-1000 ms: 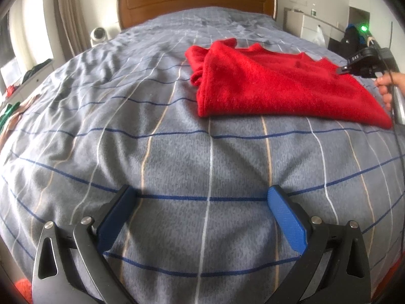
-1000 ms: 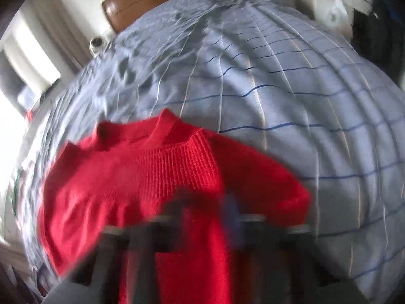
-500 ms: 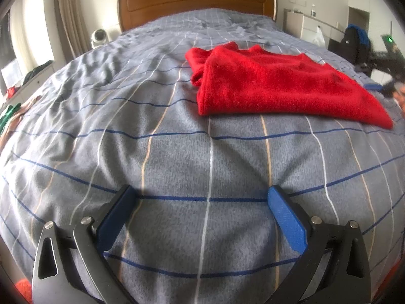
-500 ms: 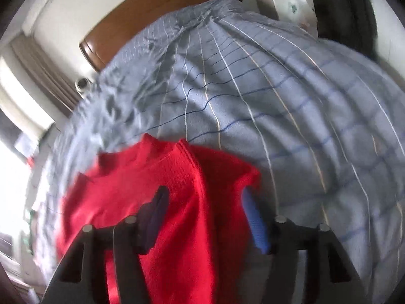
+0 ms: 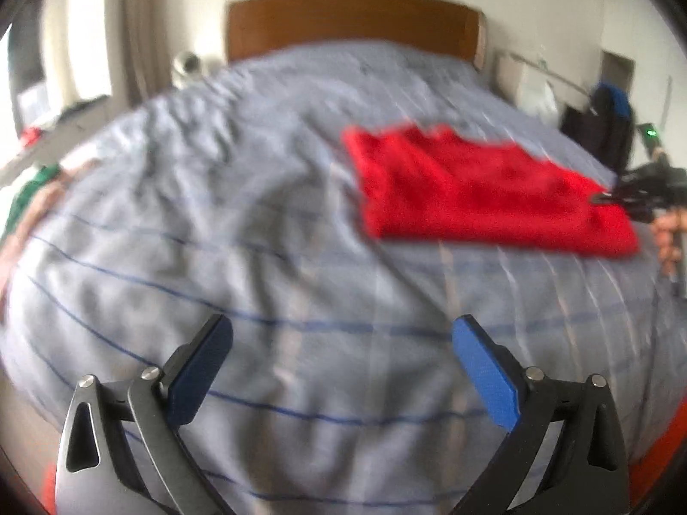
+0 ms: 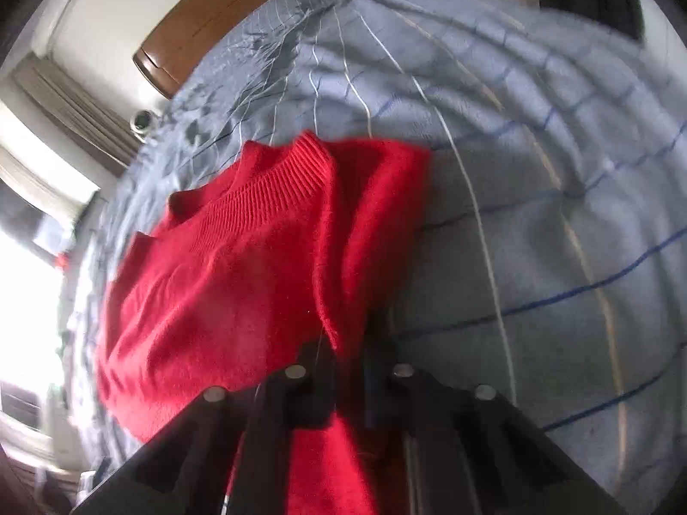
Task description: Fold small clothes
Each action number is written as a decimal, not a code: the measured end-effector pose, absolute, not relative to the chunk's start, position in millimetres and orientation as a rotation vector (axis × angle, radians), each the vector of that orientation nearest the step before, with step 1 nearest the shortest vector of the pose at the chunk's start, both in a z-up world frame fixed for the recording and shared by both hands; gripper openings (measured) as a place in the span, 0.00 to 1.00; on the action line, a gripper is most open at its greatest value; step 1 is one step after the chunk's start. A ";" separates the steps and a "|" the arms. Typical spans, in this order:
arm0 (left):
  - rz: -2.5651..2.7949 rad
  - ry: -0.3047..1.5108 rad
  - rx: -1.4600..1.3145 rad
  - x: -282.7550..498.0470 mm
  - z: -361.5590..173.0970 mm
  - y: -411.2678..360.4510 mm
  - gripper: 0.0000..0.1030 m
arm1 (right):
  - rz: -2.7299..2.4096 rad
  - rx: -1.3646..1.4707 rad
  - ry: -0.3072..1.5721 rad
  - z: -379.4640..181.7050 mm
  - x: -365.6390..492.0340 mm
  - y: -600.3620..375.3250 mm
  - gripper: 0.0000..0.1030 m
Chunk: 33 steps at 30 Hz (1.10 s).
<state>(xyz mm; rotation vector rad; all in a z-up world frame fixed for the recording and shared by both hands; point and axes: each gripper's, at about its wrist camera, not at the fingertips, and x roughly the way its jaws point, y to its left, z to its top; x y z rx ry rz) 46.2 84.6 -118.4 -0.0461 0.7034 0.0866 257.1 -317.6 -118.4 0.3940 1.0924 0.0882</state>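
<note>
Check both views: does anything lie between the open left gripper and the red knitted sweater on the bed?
Nothing visible does. Only bare grey checked bedspread lies between the left gripper and the red knitted sweater; the right gripper is closing on its edge.

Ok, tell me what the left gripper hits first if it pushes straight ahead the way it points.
Probably bare bedspread: the open left gripper points down at it, and the red sweater lies farther off to the right. Depth is unclear.

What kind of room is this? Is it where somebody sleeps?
Yes, it looks like a bedroom. There is a big bed with a grey checked cover, a wooden headboard against the wall behind it, and a red sweater lying on the cover.
</note>
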 end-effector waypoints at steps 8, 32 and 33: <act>0.271 0.702 -0.114 66.7 -130.0 140.6 0.99 | 0.318 0.358 1.023 -25.0 281.7 -203.5 0.09; 0.294 0.723 -0.223 64.2 -138.7 188.5 0.99 | 0.614 0.205 0.961 -31.3 259.5 -60.6 0.53; 0.291 0.726 -0.223 65.3 -139.2 186.9 0.99 | 0.573 0.157 0.963 -35.3 258.4 -61.1 0.53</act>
